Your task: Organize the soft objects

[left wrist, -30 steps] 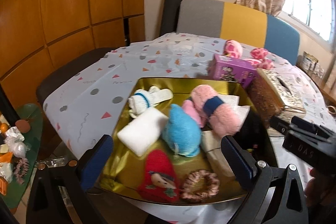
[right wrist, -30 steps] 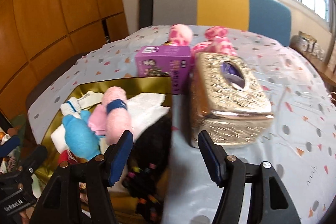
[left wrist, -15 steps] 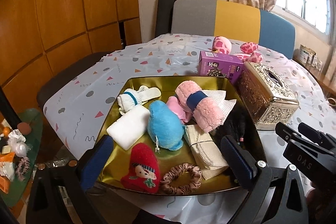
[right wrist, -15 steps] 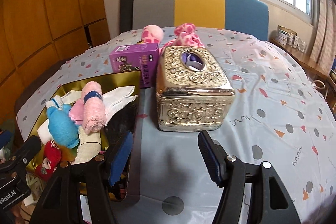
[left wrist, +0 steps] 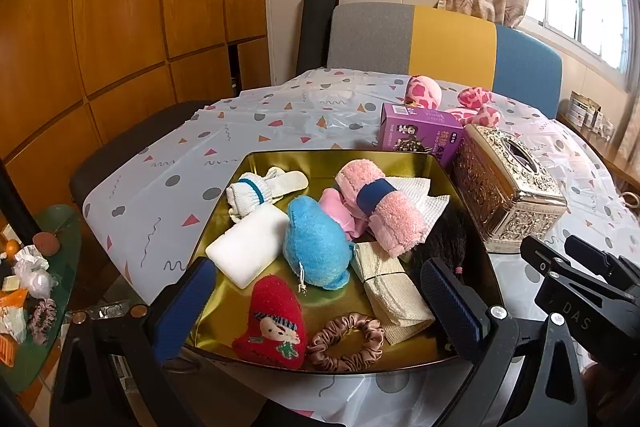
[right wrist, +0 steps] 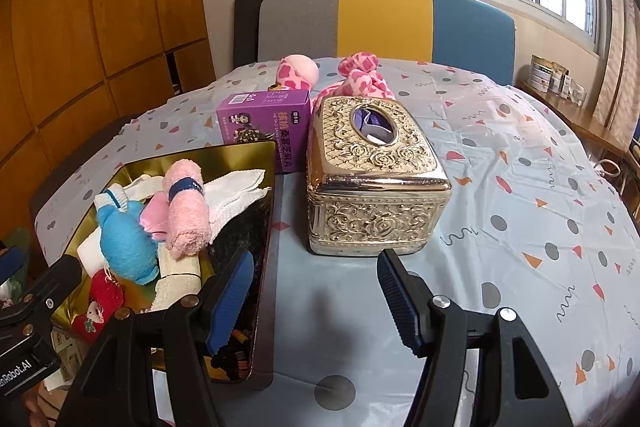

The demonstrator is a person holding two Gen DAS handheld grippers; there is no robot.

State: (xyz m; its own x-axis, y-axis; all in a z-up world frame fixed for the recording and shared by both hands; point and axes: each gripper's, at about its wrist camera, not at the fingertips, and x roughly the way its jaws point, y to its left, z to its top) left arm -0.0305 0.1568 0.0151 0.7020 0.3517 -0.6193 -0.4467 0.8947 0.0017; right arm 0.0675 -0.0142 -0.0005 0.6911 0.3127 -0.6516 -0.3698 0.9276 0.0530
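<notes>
Wooden panels and a striped chair stand behind the bench (left wrist: 280, 131), which wears a dotted cloth. From the left wrist view, the left hand-held gripper (left wrist: 316, 307) hangs wide open and empty above the near edge of the gold tray (left wrist: 340, 159). Inside lie a blue plush (left wrist: 316, 247), a pink rolled towel (left wrist: 384, 207), a white pad (left wrist: 248, 247), a red plush (left wrist: 274, 323) and a brown scrunchie (left wrist: 346, 341). I judge the sorting is nearly done.

From the right wrist view, the right hand-held gripper (right wrist: 316, 303) is also wide open, holding nothing, before the silver tissue box (right wrist: 372, 187). A pink spotted toy (right wrist: 360, 79) lies near the far edge, behind the purple box (right wrist: 266, 131). Probably it comes next; the reach must pass the tissue box, and the right side is free.
</notes>
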